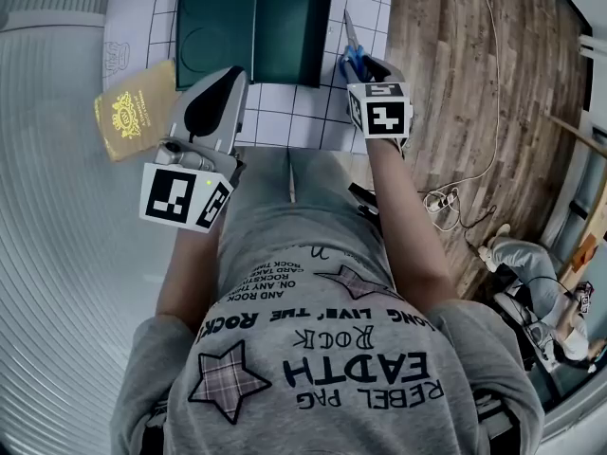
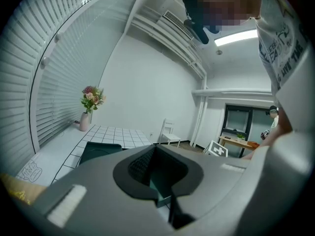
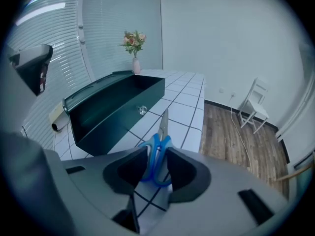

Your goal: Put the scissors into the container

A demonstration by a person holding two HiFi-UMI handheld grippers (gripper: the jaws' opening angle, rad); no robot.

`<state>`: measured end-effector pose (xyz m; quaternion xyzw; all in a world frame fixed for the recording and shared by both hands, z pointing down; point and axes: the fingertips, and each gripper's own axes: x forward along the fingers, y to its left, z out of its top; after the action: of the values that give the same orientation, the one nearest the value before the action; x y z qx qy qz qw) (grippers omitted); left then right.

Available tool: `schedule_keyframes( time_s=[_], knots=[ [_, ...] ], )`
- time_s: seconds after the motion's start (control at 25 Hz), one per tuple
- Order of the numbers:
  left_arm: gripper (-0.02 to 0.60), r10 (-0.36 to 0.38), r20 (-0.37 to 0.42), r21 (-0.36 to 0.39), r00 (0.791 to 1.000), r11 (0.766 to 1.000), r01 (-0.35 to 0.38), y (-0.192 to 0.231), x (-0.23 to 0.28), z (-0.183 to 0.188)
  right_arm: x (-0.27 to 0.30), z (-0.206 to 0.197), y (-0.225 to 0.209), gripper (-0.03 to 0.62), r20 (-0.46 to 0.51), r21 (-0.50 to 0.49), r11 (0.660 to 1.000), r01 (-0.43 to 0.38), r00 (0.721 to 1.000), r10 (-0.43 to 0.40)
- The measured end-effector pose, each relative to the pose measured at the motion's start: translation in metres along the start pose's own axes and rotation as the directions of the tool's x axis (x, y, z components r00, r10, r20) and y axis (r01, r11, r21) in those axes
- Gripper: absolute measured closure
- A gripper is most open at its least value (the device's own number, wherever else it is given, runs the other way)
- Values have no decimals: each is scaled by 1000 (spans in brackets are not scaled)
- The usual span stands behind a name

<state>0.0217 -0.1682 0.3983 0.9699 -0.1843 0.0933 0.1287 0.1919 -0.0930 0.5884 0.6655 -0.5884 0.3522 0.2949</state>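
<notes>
Grasp stage: the right gripper [image 3: 156,167], jaws spread, straddles the blue handles of the scissors [image 3: 158,151], which lie on the table [image 1: 285,112] at 3 o'clock of the container [image 1: 285,27]; next likely pinch, lift, carry toward 9 o'clock; left gripper [image 2: 157,173] spread, empty.

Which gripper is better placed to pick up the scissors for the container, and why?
Right. The right gripper has its open fingers either side of the scissors, which lie on the table beside the container. The left gripper is empty and farther from them.
</notes>
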Motion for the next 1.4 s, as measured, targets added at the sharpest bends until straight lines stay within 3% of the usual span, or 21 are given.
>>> schedule_keyframes(
  time_s=[0.68,1.08,1.4],
  knots=[
    [572,16,4,-5,1000,1000,-16,6,-9,2,-1,2,-7,500,33,83,996,-34,999,31],
    [572,30,14,-4,999,1000,-30,9,-13,5,-9,9,-15,502,102,232,969,-83,993,60],
    [572,24,28,0,999,1000,-24,8,-9,10,-27,28,-20,502,161,230,968,-97,985,61]
  ],
)
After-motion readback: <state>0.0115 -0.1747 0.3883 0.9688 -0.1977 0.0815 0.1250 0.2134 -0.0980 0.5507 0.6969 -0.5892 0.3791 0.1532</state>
